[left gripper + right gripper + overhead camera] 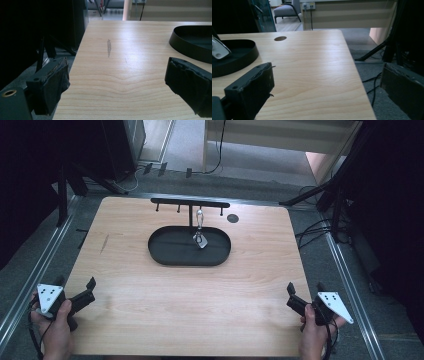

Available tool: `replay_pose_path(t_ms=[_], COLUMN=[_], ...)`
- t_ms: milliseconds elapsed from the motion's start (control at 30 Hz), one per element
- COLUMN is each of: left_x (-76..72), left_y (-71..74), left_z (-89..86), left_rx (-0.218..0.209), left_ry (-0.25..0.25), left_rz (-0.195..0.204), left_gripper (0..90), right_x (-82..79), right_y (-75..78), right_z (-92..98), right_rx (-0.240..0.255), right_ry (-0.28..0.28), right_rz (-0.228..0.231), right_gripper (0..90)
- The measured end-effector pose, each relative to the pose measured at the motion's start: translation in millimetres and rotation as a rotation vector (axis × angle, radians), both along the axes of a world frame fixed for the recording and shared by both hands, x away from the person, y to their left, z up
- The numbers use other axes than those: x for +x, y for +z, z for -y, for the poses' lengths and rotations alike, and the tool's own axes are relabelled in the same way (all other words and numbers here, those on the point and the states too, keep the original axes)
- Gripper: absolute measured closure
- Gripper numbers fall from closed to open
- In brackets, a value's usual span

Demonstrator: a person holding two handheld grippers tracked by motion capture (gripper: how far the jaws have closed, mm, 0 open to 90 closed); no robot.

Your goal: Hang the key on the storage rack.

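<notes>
**Both claws parked wide apart, key ring waiting on the rack**

In the high view the left claw (84,291) sits at the lower left of the frame and the right claw (296,296) at the lower right, each near a front corner of the table (150,320). Both are released, jaws spread with nothing between them; the left gripper view and the right gripper view each show bare wood between the pads. The nearest thing to work on is the key ring (199,231), hanging from a hook of the black rack (190,203) at upper centre, its lower end dangling just over the oval black tray (165,251).

To do the approach well, I judge one claw should travel up the middle of the frame, stay above the tray wall, and arrive with jaws spread, lined up on the hanging part rather than the hook. The other claw can stay clear.

What hangs on the ring is small and hard to make out. Whether its tip touches the tray floor cannot be told. In the right gripper view a pale fob (218,50) is cut off at the left edge.
</notes>
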State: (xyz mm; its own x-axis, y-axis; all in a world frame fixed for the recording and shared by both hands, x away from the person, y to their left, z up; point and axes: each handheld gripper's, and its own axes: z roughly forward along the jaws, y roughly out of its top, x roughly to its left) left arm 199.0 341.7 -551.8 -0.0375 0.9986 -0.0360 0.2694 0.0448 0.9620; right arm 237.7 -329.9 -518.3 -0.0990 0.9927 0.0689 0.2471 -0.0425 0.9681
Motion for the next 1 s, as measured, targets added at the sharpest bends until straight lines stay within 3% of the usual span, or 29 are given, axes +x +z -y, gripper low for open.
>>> replay_pose_path(t_ms=[33,133,300,733,800,1000], left_x=[0.2,0.3,0.2,0.1,-0.2,0.3], left_y=[0.0,0.0,0.0,-0.1,-0.2,-0.2], left_z=[0.2,0.2,0.0,0.9,0.5,2.3], left_rx=[0.001,0.001,0.0,0.006,0.002,0.012], left_ry=[-0.001,-0.002,-0.002,-0.003,-0.003,-0.001], left_rz=[-0.001,-0.001,-0.002,0.001,0.006,0.008], left_gripper=[5.7,5.7,5.7,5.6,5.6,5.6], right_x=[-3.0,-5.6,-16.0,-34.9,-37.0,-41.4], right_y=[-2.8,-4.4,-9.2,-28.1,-29.1,-29.6], right_z=[4.5,8.1,21.0,34.2,36.1,28.7], right_rx=[-0.026,-0.023,-0.024,-0.009,0.012,-0.038], right_ry=[-0.02,-0.022,-0.054,-0.083,-0.087,-0.024], right_rz=[0.013,0.023,0.077,0.086,0.094,0.099], right_gripper=[0.0,0.0,0.0,0.0,0.0,0.0])
